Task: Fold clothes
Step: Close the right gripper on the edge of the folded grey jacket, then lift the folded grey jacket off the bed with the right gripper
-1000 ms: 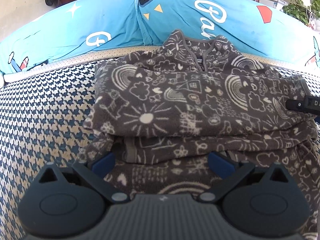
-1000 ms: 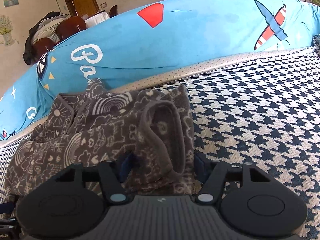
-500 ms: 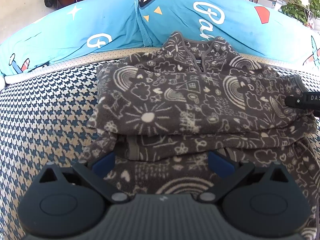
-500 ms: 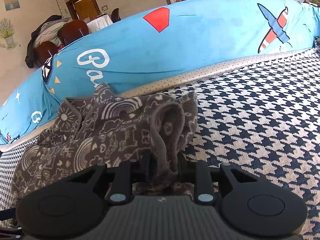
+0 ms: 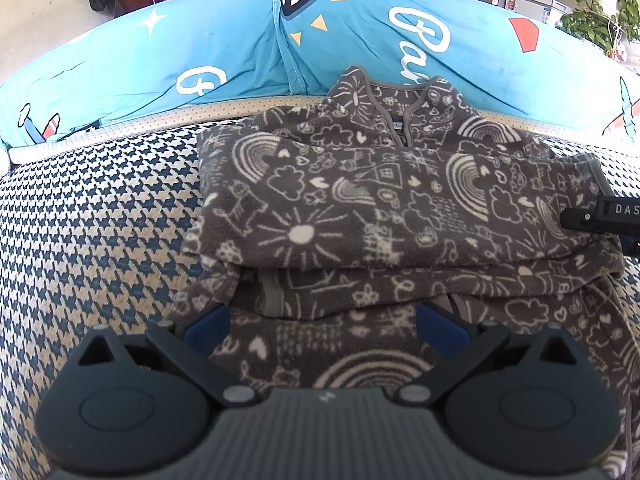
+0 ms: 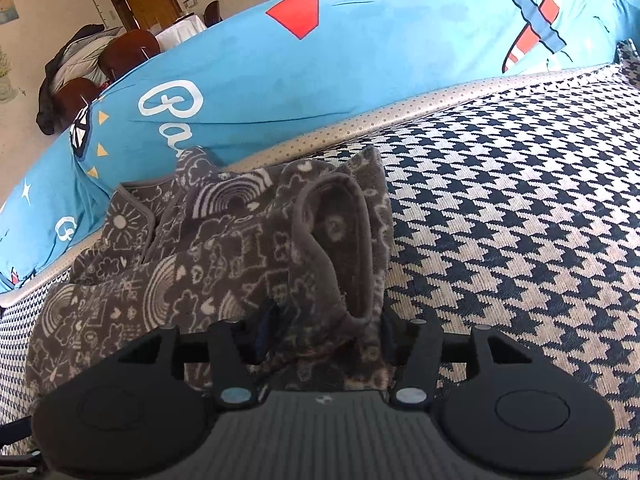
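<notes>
The wide cushion with the dark blue and cream houndstooth weave (image 5: pixel 100 248) carries everything, and a long bright blue pillow with white letters and a red shape (image 5: pixel 224 44) lies along its far edge, behind a dotted beige piping. This flat, firm seat serves as a folding table.

On it lies the grey fleece garment with white doodles of rainbows, suns and clouds (image 5: pixel 360 208), partly folded: one sleeve is laid across the chest, below the collar, so the body becomes a narrower block. The collar points to the pillow, the hem to the person.

The left gripper (image 5: pixel 322 326) stands wide apart over the hem, its blue pads (image 5: pixel 208 322) on both sides of the cloth and not pinching it. I judge it waits there to lift the hem for the next fold.

The right gripper (image 6: pixel 324 334) is at the other side, at the cuff of the sleeve (image 6: pixel 336 248), which stands up in a loop. Its jaws have just been opening; the cuff sits between them, seemingly not squeezed. Probably it lets go after placing the sleeve.
</notes>
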